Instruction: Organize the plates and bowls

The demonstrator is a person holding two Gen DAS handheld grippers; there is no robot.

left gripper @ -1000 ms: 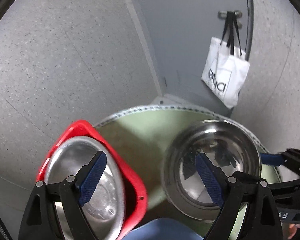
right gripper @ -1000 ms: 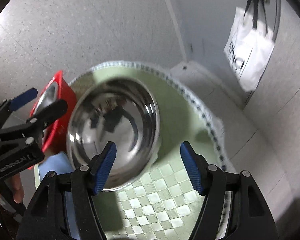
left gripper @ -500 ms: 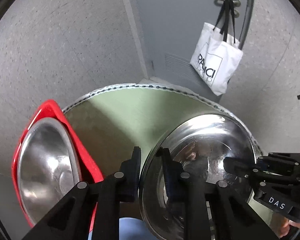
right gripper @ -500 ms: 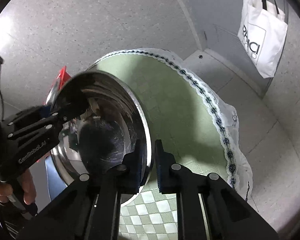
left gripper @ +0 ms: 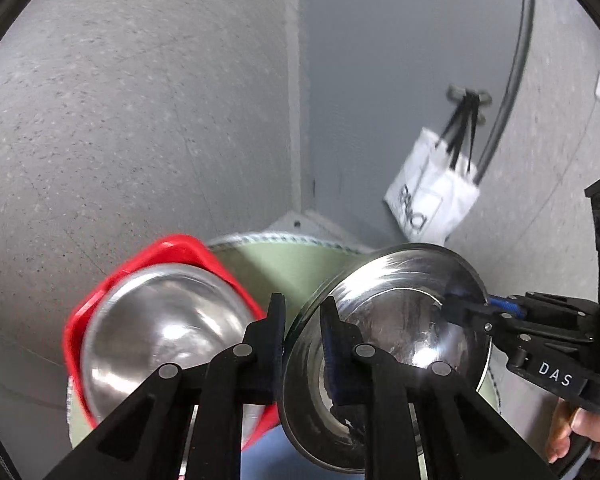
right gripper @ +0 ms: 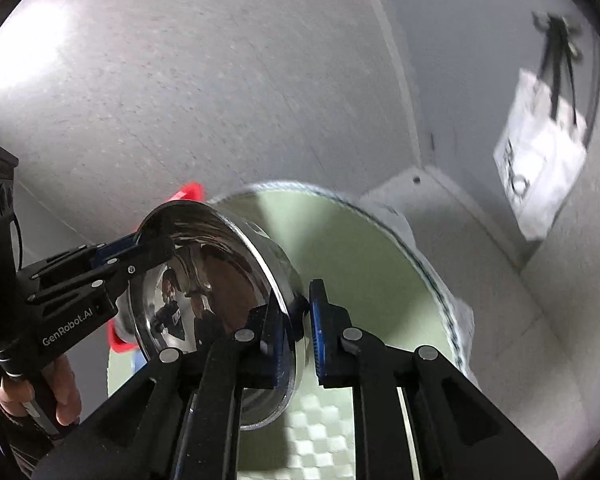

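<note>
1. The steel bowl (left gripper: 396,320) is held in the air above the green table (right gripper: 364,264), tilted. The left gripper (left gripper: 302,332) pinches one side of its thin rim, and the right gripper (right gripper: 298,320) pinches the opposite side.
2. The rim is smooth metal. If the hands pull apart or twist differently, it may slip out and fall.
3. The second bowl (left gripper: 160,328), in the red basket (left gripper: 180,248), is just beside it. A low swing could hit the basket edge.
4. The table edge (right gripper: 432,276) is near on the right, but above there is free room.
</note>
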